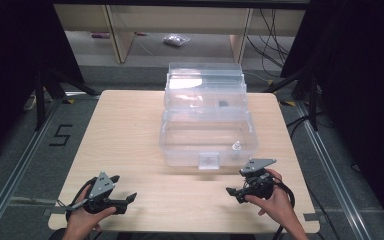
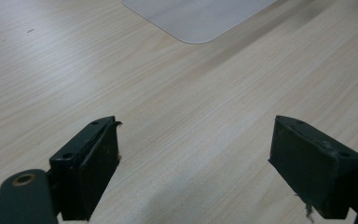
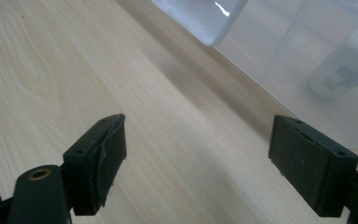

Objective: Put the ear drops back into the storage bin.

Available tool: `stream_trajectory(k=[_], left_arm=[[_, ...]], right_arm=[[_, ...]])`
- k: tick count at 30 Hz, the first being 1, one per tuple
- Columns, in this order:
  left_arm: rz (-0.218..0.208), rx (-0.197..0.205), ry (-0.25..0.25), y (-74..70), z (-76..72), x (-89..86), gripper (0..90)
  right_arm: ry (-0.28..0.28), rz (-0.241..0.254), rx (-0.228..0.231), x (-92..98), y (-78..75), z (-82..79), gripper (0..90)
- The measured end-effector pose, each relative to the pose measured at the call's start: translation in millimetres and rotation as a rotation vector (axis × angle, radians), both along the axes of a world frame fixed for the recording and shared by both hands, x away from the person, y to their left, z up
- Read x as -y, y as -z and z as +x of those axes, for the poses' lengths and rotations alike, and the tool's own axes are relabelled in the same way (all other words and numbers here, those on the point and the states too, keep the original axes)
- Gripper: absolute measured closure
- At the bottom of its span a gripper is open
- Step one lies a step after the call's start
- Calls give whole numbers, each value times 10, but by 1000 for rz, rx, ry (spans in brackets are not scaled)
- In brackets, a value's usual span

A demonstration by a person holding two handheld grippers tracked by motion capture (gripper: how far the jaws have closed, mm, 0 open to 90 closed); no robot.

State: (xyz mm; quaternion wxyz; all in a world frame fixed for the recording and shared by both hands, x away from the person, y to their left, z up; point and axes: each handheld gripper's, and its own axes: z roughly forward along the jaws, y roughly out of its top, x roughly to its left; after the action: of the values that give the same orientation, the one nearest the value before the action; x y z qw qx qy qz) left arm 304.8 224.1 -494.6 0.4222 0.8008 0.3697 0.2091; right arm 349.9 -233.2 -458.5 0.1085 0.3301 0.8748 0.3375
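— Seen on the table point(image 1: 130, 135)?
— A clear plastic box point(image 1: 207, 142), standing in the middle of the far half, lid point(image 1: 205, 82) thrown back and propped up behind.

— Long axis?
— Runs across the table, left to right. Open top faces up; latch tab point(image 1: 209, 161) on the front wall points toward the near edge.

— Looks like?
— See-through all over, rounded corners, faintly milky walls, a bright glare on the raised lid. Inside, near the front right corner, a small white bottle point(image 1: 236, 146), upright. From the right gripper view, that bottle point(image 3: 342, 70) blurred behind the wall, pale label not readable. A small dark spot further back in the box, too small to identify.

— Left gripper point(image 1: 130, 197)?
— Held low at the near left corner of the table, well apart from the box, aimed roughly to the right. Jaws spread wide, nothing between them but bare wood in the left gripper view point(image 2: 196, 154).

— Right gripper point(image 1: 230, 191)?
— Near the front right corner, closer to the box than the other yet not touching it, aimed leftward. Also wide open and empty point(image 3: 198, 158); box wall and latch tab point(image 3: 200, 16) just ahead to one side.

— Contact anywhere?
— None with the box; each gripper gripped in a hand, cables trailing off the near edge.
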Motion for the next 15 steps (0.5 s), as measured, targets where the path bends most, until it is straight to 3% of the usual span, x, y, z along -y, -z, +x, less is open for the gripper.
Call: stream_trajectory(k=[1, 2, 5, 6, 11, 15], left_arm=[[0, 0, 0, 0, 0, 0, 152], [6, 1, 0, -2, 1, -3, 152], [1, 0, 0, -1, 0, -1, 152], [1, 0, 0, -2, 0, -2, 152], [0, -1, 0, -1, -1, 0, 152], [-2, -1, 4, -2, 0, 1, 152]], right_arm=[[-17, -3, 27, 13, 13, 9, 200], [-11, -6, 2, 20, 7, -6, 199], [-10, -3, -1, 38, 7, -15, 199], [13, -2, -5, 52, 12, -37, 199], [13, 7, -1, 82, 38, -73, 197], [21, 41, 4, 80, 94, -108, 197]])
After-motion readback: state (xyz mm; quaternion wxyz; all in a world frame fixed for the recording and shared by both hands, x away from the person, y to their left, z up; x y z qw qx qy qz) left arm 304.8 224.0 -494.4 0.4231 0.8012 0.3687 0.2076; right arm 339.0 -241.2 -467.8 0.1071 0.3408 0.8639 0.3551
